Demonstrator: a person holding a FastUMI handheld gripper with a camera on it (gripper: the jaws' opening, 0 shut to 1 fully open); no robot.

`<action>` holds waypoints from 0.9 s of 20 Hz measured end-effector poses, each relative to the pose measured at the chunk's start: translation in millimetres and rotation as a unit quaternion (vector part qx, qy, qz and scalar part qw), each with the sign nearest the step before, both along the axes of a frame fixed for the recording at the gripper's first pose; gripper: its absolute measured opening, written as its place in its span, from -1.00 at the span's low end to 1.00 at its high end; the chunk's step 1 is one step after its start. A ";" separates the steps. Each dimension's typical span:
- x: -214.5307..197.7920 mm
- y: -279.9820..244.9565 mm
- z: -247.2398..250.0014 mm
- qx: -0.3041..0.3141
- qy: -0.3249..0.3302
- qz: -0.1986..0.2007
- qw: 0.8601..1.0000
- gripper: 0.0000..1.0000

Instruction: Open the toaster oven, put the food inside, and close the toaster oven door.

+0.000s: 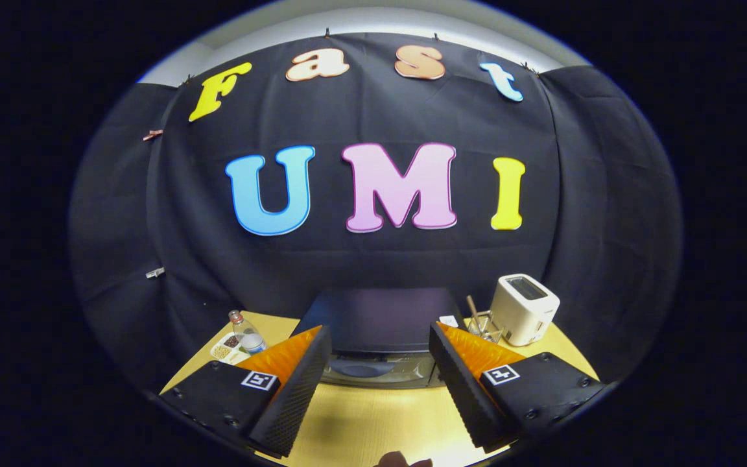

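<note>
White toaster [524, 309] beside toaster oven [380, 321]; gripper [380, 363] gapes.

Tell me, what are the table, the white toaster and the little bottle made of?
Table: pale wood or wood-look laminate, with faint grain and a soft sheen. White toaster: likely glossy plastic, smooth with rounded corners. Bottle: clear, plastic or glass; unclear. The gripper is open, short of the toaster oven.
</note>
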State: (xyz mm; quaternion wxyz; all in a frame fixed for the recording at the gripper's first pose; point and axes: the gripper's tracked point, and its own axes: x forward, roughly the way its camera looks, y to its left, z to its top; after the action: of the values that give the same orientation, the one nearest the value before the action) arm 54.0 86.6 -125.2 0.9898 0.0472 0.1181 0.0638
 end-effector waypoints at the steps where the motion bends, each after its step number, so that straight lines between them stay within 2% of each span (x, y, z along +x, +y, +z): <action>1: -2.9 -8.1 14.5 0.002 -0.015 -0.004 1.000 0.98; 8: -35.1 -65.3 91.3 -0.005 -0.093 -0.028 0.995 0.97; 15: -74.7 -83.4 113.6 -0.012 -0.118 -0.026 0.993 0.97; 18: -81.6 -88.0 106.4 -0.006 -0.106 -0.023 0.994 0.96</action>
State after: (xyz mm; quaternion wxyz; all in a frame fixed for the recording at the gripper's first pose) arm -27.6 -1.4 -18.9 0.9982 0.0367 0.0122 0.0452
